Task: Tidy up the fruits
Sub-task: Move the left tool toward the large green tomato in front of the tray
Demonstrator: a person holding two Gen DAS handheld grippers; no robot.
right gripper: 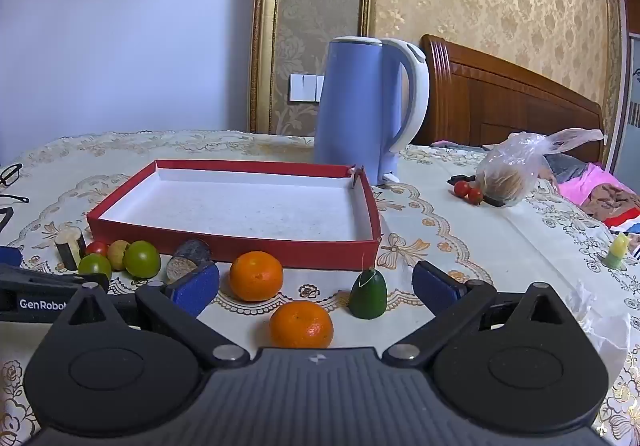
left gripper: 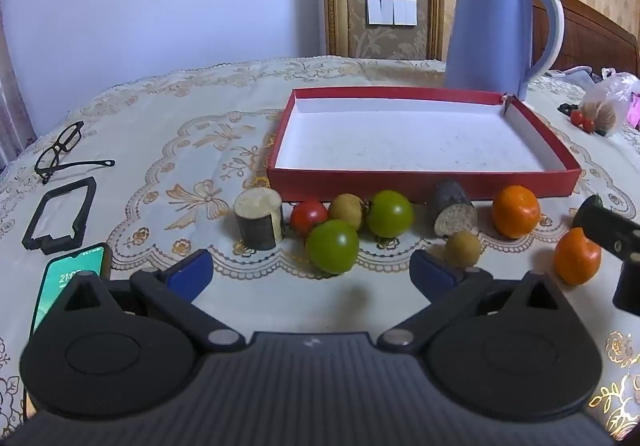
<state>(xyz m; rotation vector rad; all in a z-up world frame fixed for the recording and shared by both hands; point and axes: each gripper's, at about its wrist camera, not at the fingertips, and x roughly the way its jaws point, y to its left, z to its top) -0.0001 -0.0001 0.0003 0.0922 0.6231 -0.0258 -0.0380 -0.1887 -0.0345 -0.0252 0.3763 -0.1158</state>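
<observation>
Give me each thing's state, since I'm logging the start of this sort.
Left gripper: open, holding nothing.
Right gripper: open, holding nothing.
Red tray: no fruit in it.
Kettle: upright, lid shut.
Phone: screen lit.
Glasses: unfolded.
Plastic bag: tied shut.

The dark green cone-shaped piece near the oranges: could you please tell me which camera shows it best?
The right wrist view: the dark green cone-shaped piece stands whole between the open fingers. The left wrist view does not show it clearly.
</observation>
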